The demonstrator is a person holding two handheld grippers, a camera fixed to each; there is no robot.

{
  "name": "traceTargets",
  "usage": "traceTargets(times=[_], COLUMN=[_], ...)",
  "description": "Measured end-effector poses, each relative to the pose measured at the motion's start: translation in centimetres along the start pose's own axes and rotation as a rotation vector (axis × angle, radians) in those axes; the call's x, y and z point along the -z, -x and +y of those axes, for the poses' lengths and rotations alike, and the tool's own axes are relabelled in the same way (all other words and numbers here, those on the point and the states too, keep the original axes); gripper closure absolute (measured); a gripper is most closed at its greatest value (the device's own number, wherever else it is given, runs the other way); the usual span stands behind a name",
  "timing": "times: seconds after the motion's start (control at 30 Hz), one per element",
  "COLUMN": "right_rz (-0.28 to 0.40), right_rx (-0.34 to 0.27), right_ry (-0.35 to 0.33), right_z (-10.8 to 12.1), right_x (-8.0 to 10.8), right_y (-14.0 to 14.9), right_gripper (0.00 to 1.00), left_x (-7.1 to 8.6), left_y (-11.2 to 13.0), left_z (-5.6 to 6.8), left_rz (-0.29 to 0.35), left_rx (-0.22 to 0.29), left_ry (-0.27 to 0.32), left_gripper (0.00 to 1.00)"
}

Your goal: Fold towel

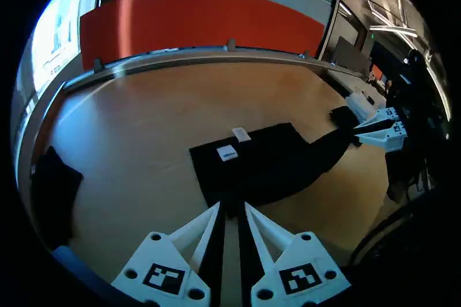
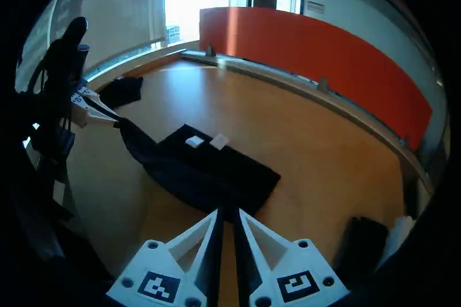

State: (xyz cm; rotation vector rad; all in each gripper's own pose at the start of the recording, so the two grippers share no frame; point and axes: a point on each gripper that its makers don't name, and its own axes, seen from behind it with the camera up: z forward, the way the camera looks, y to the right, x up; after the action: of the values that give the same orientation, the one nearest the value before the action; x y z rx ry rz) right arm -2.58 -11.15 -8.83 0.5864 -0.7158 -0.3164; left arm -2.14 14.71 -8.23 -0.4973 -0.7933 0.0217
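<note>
A black towel (image 1: 271, 163) with two white tags (image 1: 226, 152) lies partly spread on the wooden table (image 1: 150, 111). In the left gripper view, my left gripper (image 1: 230, 208) is shut on the towel's near edge. Farther right, my right gripper (image 1: 352, 134) pinches another corner and holds it raised off the table. In the right gripper view, the right gripper (image 2: 227, 212) is shut on the near corner of the towel (image 2: 213, 174). At the left, the left gripper (image 2: 117, 123) holds a stretched-out corner, with a person's dark sleeve (image 2: 57, 99) behind it.
An orange partition (image 1: 196, 22) stands along the table's far edge. Another dark cloth (image 1: 52, 192) lies at the left of the left gripper view. A dark cloth (image 2: 124, 89) lies near the window side, and a black object (image 2: 360, 238) sits at the lower right.
</note>
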Motion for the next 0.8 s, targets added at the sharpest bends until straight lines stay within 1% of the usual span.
traceTargets(times=[0.17,0.43,0.6,0.8], right_rz=[-0.020,-0.048,-0.067,-0.083], right_rx=[-0.006,-0.066,-0.081,-0.084], right_ry=[0.007,0.004,0.004,0.005], right_z=[1.2,2.5,3.0,3.6], right_x=[-1.8,-4.5,-5.9,-6.9], right_y=[-0.1,0.4,1.0,1.6], right_gripper=[0.89,0.89,0.89,0.89], left_x=[-1.9,-5.0,-6.6,-8.0], left_y=[-0.8,-1.7,-1.4,-0.9], left_z=[-0.9,-2.2,-2.7,-2.9], left_rz=[-0.003,-0.024,-0.049,-0.068], left_rx=[-0.002,-0.021,-0.040,-0.055], left_ry=[-0.006,-0.013,-0.015,-0.015], left_gripper=[0.86,0.86,0.86,0.86])
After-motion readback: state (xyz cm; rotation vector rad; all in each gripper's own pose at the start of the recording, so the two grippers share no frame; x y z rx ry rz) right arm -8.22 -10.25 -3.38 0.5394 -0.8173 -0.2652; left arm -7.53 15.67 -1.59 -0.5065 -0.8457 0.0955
